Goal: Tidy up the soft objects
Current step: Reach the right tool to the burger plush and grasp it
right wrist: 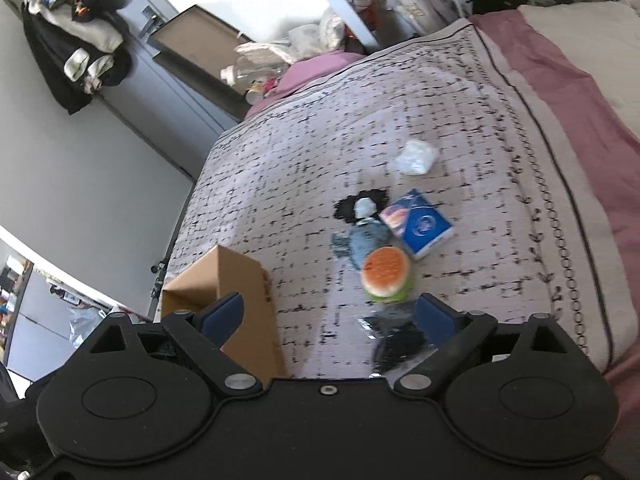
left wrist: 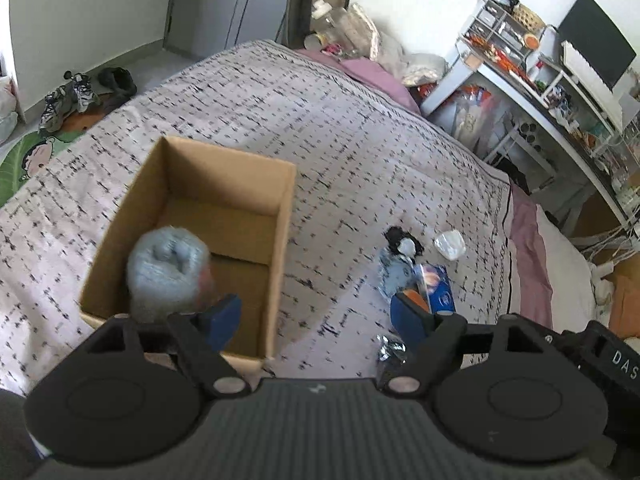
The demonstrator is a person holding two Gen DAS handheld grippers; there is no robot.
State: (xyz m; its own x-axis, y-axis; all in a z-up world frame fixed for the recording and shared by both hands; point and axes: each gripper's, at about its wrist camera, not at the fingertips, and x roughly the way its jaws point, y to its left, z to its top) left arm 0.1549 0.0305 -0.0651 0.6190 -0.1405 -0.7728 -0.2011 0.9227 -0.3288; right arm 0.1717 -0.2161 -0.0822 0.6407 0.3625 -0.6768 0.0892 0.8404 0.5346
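Note:
An open cardboard box [left wrist: 280,216] stands on the patterned bedspread; its corner shows in the right wrist view [right wrist: 240,276]. A blurred light-blue plush [left wrist: 168,268] is at the box's near left, just beyond my left gripper's left finger. My left gripper [left wrist: 318,316] is open and holds nothing. On the bed lie a black-haired rag doll in blue [right wrist: 366,228], a toy burger [right wrist: 386,274], a blue packet [right wrist: 420,228], a white crumpled bag [right wrist: 416,156] and a dark shiny wrapper [right wrist: 394,340]. My right gripper [right wrist: 330,316] is open above the wrapper, near the burger.
The bed's right edge has a pink sheet [right wrist: 560,80] and a pale duvet. A cluttered white desk with a monitor [left wrist: 560,80] stands beyond the bed. Bottles and bags [left wrist: 352,32] sit at the bed's far end. Shoes [left wrist: 76,96] lie on the floor at the left.

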